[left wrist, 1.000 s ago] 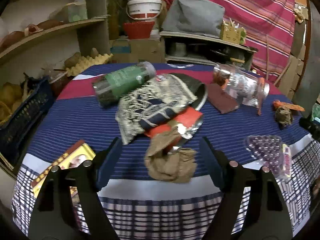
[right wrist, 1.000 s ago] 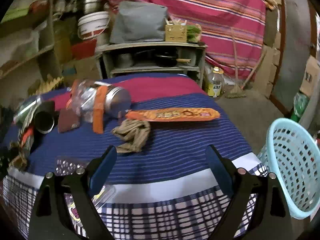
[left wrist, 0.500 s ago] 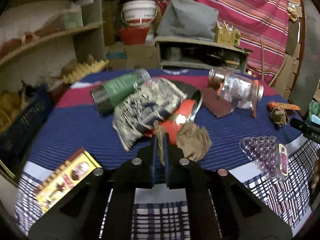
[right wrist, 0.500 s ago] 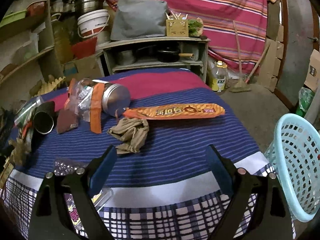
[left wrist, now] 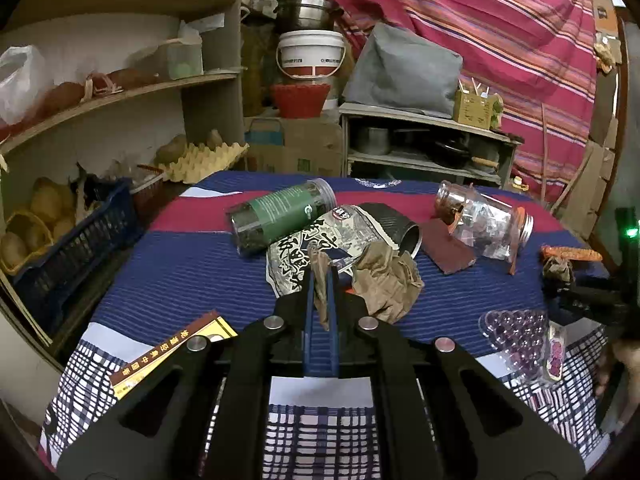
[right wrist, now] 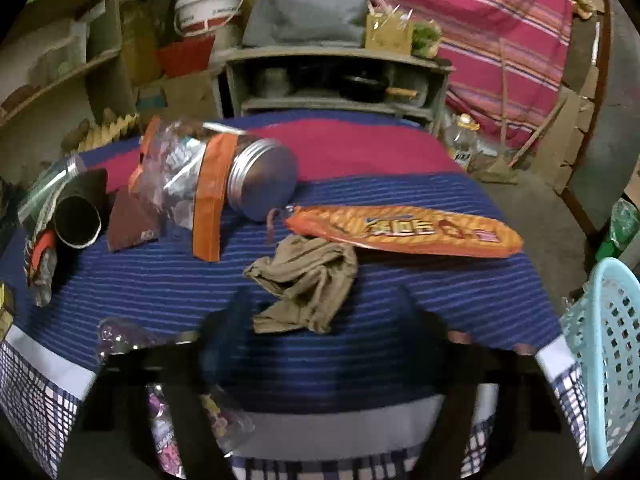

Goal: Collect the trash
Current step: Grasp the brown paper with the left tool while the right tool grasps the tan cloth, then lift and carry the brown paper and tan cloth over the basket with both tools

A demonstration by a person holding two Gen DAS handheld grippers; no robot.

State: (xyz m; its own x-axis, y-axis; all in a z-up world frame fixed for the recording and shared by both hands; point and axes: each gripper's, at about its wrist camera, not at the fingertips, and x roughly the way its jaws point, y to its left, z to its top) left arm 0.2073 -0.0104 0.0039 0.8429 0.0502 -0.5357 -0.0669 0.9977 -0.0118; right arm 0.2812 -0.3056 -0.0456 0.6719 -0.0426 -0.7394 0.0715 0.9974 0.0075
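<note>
Gripping: left gripper (left wrist: 321,276) has its jaws clamped tight on one corner of a crumpled brown paper (left wrist: 384,280); the rest of the wad bulges out to the right of the jaws, over the blue striped tablecloth (left wrist: 180,272)
Right gripper: right gripper (right wrist: 320,312) shows only as a dark motion blur low in its own view; its jaws have just been closing, partly narrowed yet apart, nothing pressed between them
Second brown paper: a crumpled brown wad (right wrist: 306,284) lies on the cloth just ahead of the right jaws, its far edge tucked under the orange snack wrapper (right wrist: 404,232)
Other litter, left view: green-labelled clear canister (left wrist: 280,214) on its side; a printed black-and-white bag (left wrist: 304,248) beside it; a dark tube (left wrist: 400,228); a clear jar (left wrist: 484,220) on its side; a brown flat packet (left wrist: 448,250); a clear blister tray (left wrist: 516,336) near the table's front edge; a yellow-and-brown box (left wrist: 172,354) at front left
Bin: light blue plastic basket (right wrist: 604,360) stands off the table's right side, seen in the right view
</note>
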